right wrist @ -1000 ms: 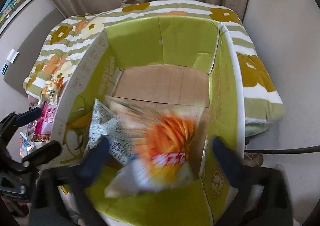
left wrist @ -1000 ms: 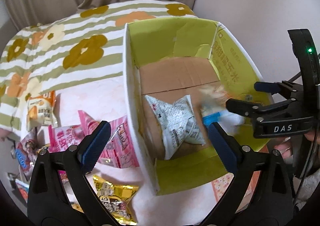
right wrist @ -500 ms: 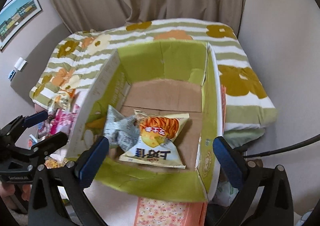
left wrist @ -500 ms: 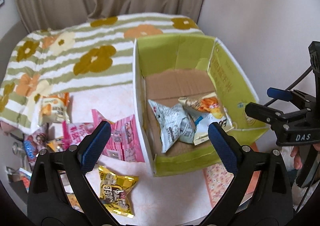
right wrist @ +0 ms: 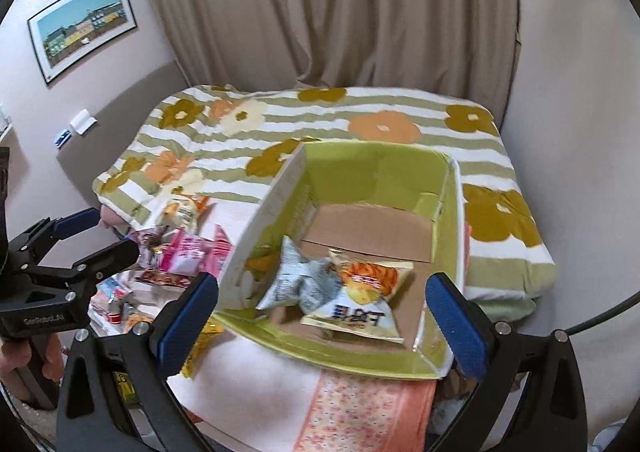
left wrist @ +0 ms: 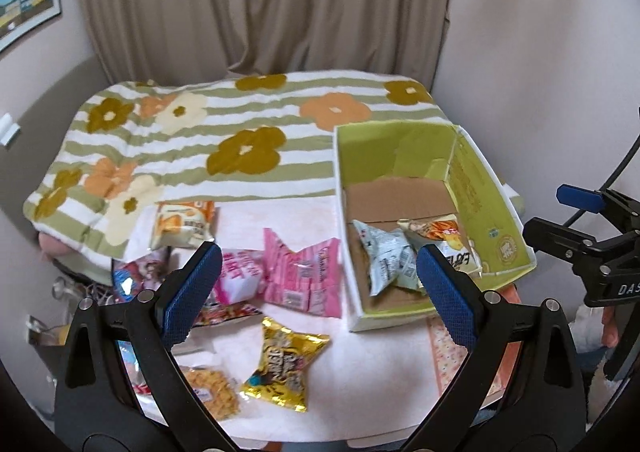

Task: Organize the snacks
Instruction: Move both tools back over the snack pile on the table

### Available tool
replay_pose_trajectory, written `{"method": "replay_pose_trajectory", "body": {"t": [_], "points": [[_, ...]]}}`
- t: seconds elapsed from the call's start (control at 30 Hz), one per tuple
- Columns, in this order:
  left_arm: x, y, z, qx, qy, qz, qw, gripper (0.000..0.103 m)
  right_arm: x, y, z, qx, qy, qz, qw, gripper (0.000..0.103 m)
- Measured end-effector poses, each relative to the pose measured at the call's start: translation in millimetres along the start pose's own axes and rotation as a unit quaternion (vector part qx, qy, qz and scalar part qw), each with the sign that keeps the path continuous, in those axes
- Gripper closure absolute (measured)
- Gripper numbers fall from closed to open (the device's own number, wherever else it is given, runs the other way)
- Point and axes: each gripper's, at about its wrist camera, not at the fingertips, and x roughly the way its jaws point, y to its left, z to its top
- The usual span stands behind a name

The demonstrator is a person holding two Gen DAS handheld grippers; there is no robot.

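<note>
A green-lined cardboard box (left wrist: pixel 484 188) (right wrist: pixel 372 172) stands on the table and holds a grey-white snack bag (left wrist: pixel 384 260) (right wrist: pixel 292 280) and an orange-and-white chip bag (left wrist: pixel 448 240) (right wrist: pixel 364 300). Loose snacks lie left of the box: a pink bag (left wrist: pixel 304 272), a gold bag (left wrist: pixel 284 364), an orange-white bag (left wrist: pixel 184 224). My left gripper (left wrist: pixel 316 292) is open and empty, raised over the table near the loose snacks. My right gripper (right wrist: pixel 324 320) is open and empty, raised above the box's near wall.
A bed with a striped flower blanket (left wrist: pixel 224 140) lies behind the table. More snack packs (left wrist: pixel 140 276) crowd the table's left edge. A pink floral cloth (right wrist: pixel 372 408) hangs at the front edge. Curtains and walls close in at the back and right.
The orange chip bag dropped from my right gripper into the box beside the grey bag. Both grippers have pulled up and back from the box, and stay open.
</note>
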Motion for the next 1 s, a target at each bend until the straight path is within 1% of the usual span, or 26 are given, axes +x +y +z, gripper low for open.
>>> {"method": "replay_pose_trajectory", "body": {"t": [0.13, 0.3, 0.43, 0.5, 0.6, 0.7, 0.77, 0.87, 1.0], "points": [[-11.9, 23.8, -12.2, -0.014, -0.004, 0.003, 0.9999, 0.006, -3.7, 25.0, -3.2, -0.016, -0.003, 0.003, 1.0, 0.0], [-21.0, 62.4, -31.0, -0.024, 0.004, 0.0, 0.9997, 0.006, 1.1, 65.5, -12.6, -0.02, -0.005, 0.009, 1.0, 0.0], [-25.8, 110.6, -50.3, -0.03, 0.025, 0.003, 0.9992, 0.006, 16.0, 103.2, -21.9, -0.003, 0.007, 0.013, 1.0, 0.0], [-29.0, 135.6, -62.1, -0.032, 0.035, 0.01, 0.9988, 0.006, 25.5, 125.7, -29.7, 0.01, 0.014, 0.026, 1.0, 0.0], [-29.8, 178.7, -83.2, -0.039, 0.053, 0.02, 0.9976, 0.006, 42.2, 159.0, -42.5, 0.014, 0.025, 0.026, 0.999, 0.0], [-22.3, 221.6, -105.1, -0.051, 0.079, 0.019, 0.9954, 0.006, 60.5, 189.7, -58.7, 0.018, 0.04, 0.03, 0.999, 0.0], [-14.0, 243.1, -118.1, -0.053, 0.095, 0.015, 0.9939, 0.006, 71.0, 206.3, -69.5, 0.021, 0.047, 0.032, 0.998, 0.0], [0.5, 267.0, -138.7, -0.051, 0.119, 0.006, 0.9915, 0.006, 90.4, 231.5, -86.6, 0.024, 0.061, 0.035, 0.997, 0.0], [23.2, 281.5, -157.2, -0.046, 0.147, -0.006, 0.988, 0.006, 118.0, 258.0, -111.6, 0.025, 0.08, 0.035, 0.996, 0.0]]}}
